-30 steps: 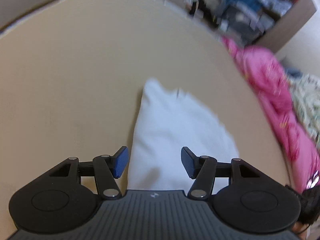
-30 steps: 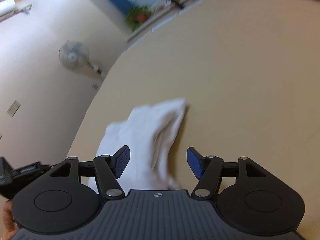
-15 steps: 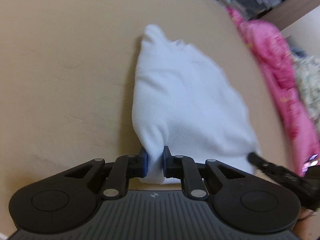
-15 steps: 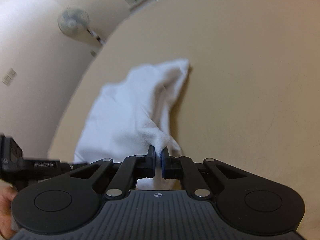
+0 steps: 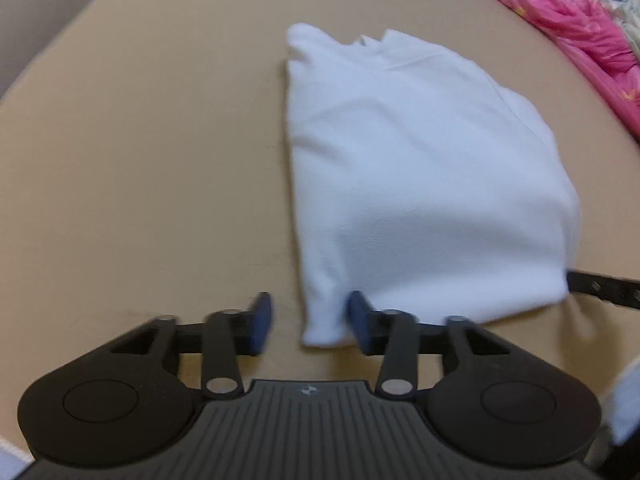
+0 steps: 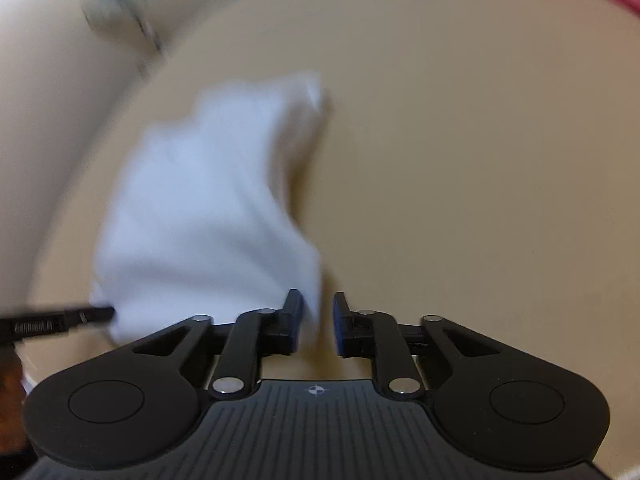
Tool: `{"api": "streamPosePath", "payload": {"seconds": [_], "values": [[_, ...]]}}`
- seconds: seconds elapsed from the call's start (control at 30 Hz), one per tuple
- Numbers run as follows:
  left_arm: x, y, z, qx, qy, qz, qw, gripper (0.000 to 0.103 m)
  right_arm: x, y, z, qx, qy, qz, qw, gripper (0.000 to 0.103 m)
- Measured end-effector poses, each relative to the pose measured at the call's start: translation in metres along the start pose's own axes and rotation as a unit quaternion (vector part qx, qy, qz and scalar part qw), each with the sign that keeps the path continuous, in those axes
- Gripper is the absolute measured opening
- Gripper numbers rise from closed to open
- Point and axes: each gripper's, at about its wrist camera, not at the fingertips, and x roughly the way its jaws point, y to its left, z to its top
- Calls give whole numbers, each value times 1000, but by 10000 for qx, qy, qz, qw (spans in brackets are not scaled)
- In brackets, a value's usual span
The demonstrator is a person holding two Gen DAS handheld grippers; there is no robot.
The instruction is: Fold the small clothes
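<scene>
Both jaws have let go since half a second ago: your left gripper [image 5: 306,324] stands spread, the right gripper [image 6: 317,322] parted less. White garment [image 5: 420,176] lies folded on the worktop [image 5: 140,160], near corner between the left jaws, long axis running away from you. Your left gripper sits nearer; pink bedding [image 5: 580,28] lies beyond.
</scene>
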Motion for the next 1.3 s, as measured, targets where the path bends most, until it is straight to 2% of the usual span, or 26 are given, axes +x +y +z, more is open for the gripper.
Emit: {"api": "streamPosePath", "payload": {"seconds": [0.03, 0.1, 0.17, 0.23, 0.4, 0.57, 0.63, 0.77, 0.87, 1.0, 1.13, 1.3], "values": [[-11, -4, -2, 75, -171, 79, 9998, 51, -2, -2, -3, 28, -21, -24, 10000, 24], [-38, -10, -14, 206, -698, 226, 9971, 59, -23, 2, -6, 28, -324, -277, 9991, 30], [-60, -19, -28, 350, -1042, 393, 9932, 76, -48, 5, -16, -132, -731, -513, 9959, 38], [-75, -38, -36, 462, -1289, 524, 9892, 84, -72, 9, -28, -221, -1085, -614, 9920, 45], [-117, -59, -71, 375, -1653, 513, 9842, 93, -114, 29, -60, -523, -1690, -663, 9820, 65], [-142, -77, -85, 285, -1784, 553, 9820, 95, -136, 47, -85, -683, -2143, -593, 9726, 71], [-151, -79, -92, 220, -1802, 562, 9818, 101, -141, 55, -95, -728, -2255, -534, 9700, 73], [-167, -73, -106, 109, -1955, 435, 9797, 102, -155, 68, -114, -837, -2446, -514, 9646, 81], [-159, -68, -117, -32, -2112, 401, 9766, 102, -149, 76, -116, -971, -2470, -565, 9625, 84], [-144, -68, -116, -305, -1954, 366, 9796, 102, -136, 82, -112, -1077, -2419, -672, 9620, 85], [-145, -81, -112, 26, -2319, 706, 9702, 102, -125, 90, -109, -1157, -2375, -688, 9620, 88], [-145, -81, -108, 126, -2361, 336, 9711, 102, -112, 98, -104, -1253, -2361, -792, 9603, 90]]}}
